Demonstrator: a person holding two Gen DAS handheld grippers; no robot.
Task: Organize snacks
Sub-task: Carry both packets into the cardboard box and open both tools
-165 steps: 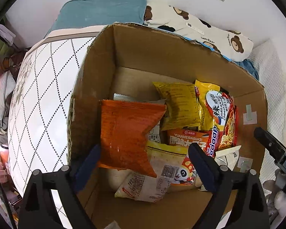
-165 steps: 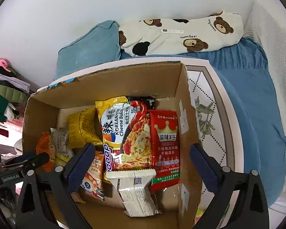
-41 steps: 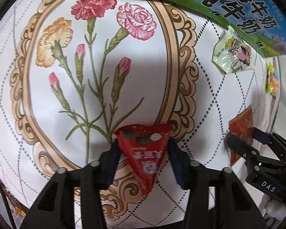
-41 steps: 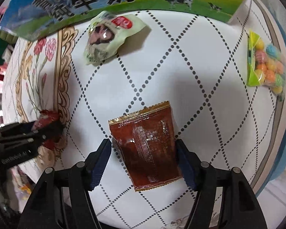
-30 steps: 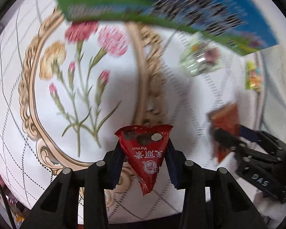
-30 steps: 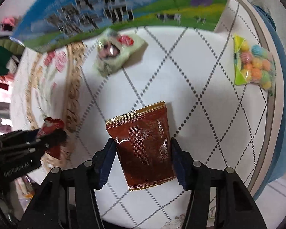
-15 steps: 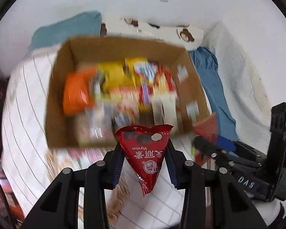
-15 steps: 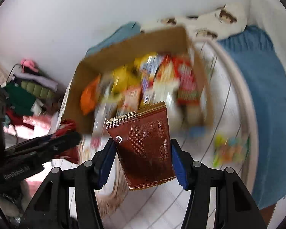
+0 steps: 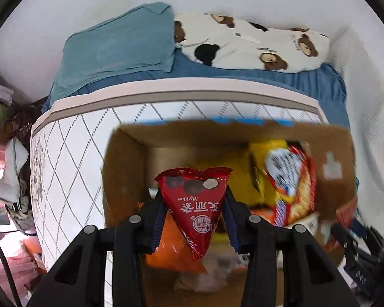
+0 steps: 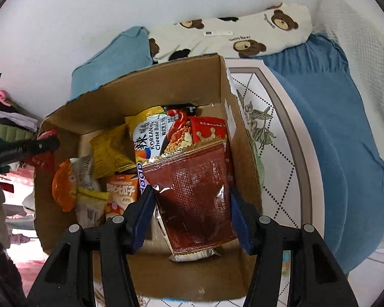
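Two grippers point steeply down over the cardboard box [image 10: 130, 97]. Left gripper [image 9: 193, 213] pinches a glossy red triangular packet [image 9: 193, 204] above the box's left half; right gripper [image 10: 190, 206], jaws nearly closed, clamps a crinkled brown foil sachet [image 10: 192, 192] (edges serrated) near the right wall. Beyond lie a quilted mattress [image 9: 71, 138] and bear-print pillow [image 9: 245, 43].

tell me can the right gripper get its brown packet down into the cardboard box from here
Probably yes. The right gripper holds the brown packet over the open cardboard box; nothing covers the top, though snacks already fill the floor beneath.
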